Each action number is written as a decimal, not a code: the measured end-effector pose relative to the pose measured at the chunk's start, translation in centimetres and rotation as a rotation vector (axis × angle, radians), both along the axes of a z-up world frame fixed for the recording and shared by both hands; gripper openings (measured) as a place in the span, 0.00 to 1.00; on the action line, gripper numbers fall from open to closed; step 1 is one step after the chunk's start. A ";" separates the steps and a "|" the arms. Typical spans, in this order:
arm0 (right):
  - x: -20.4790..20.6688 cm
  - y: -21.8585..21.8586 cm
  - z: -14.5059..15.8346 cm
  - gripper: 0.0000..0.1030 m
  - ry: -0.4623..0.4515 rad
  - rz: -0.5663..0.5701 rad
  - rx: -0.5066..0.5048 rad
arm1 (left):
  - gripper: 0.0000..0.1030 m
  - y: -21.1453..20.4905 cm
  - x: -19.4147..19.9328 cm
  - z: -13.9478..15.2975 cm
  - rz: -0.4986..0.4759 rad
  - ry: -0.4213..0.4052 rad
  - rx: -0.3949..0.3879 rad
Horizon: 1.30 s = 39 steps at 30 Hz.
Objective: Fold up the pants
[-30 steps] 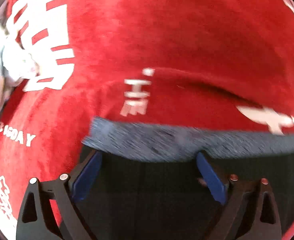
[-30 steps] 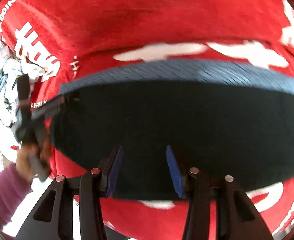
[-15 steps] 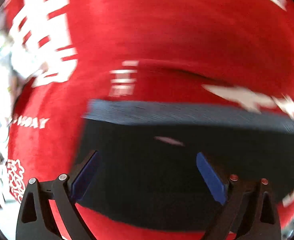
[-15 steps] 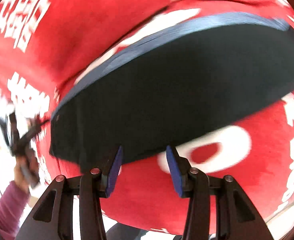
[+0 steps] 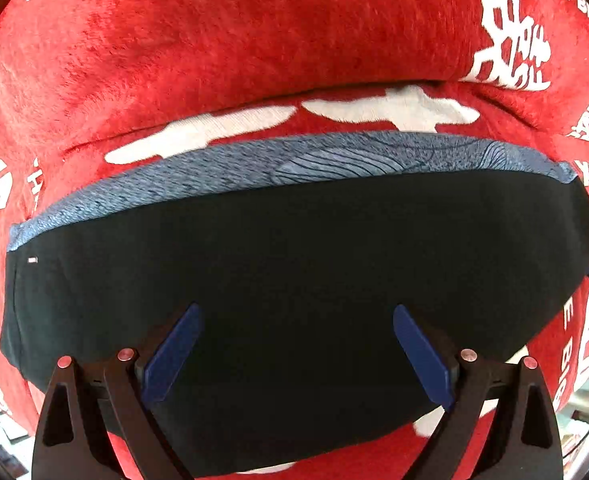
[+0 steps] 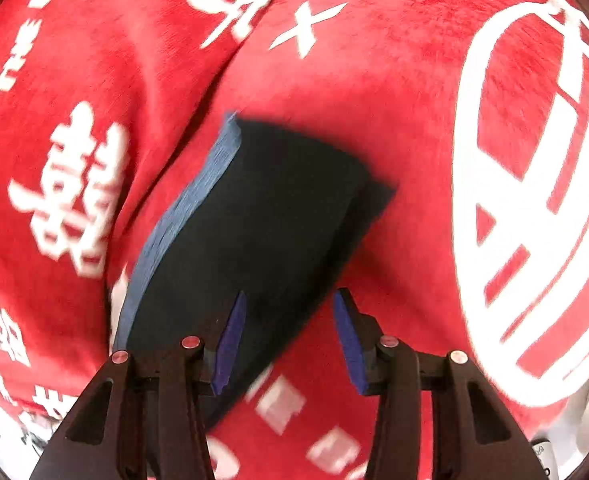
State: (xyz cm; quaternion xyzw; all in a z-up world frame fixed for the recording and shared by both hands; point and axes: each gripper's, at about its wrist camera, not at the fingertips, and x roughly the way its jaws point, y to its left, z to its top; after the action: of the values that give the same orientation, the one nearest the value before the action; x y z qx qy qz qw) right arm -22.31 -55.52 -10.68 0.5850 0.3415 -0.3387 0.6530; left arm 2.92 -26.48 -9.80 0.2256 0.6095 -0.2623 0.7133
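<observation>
Pants [image 5: 294,280], folded to a dark rectangle with a blue-grey waistband, lie flat on red blanket [image 5: 214,40]. Left gripper [image 5: 296,354] above them, jaws apart, empty. Right gripper [image 6: 290,340] at their edge, jaws apart, gripping nothing.
</observation>
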 end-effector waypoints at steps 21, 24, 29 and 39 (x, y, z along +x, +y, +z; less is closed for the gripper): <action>2.9 -1.5 0.9 0.26 -0.022 0.295 0.001 | 0.95 -6.0 -1.8 -1.3 0.088 -0.065 0.160; 2.6 -1.1 0.8 0.28 -0.020 0.288 0.017 | 0.95 -6.2 -3.1 -0.8 0.070 -0.064 0.167; 1.4 1.7 1.6 0.56 -0.090 0.395 0.078 | 0.95 -6.2 -5.1 -0.2 0.049 -0.038 0.193; 2.6 7.7 2.0 0.65 -0.079 0.487 0.154 | 0.95 -6.1 -7.3 1.6 0.018 0.002 0.162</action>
State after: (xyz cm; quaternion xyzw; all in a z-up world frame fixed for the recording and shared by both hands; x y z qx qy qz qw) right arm -19.75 -47.83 -8.69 0.5461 0.4715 -0.1214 0.6817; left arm -4.34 -32.58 -8.24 0.2772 0.6313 -0.2059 0.6944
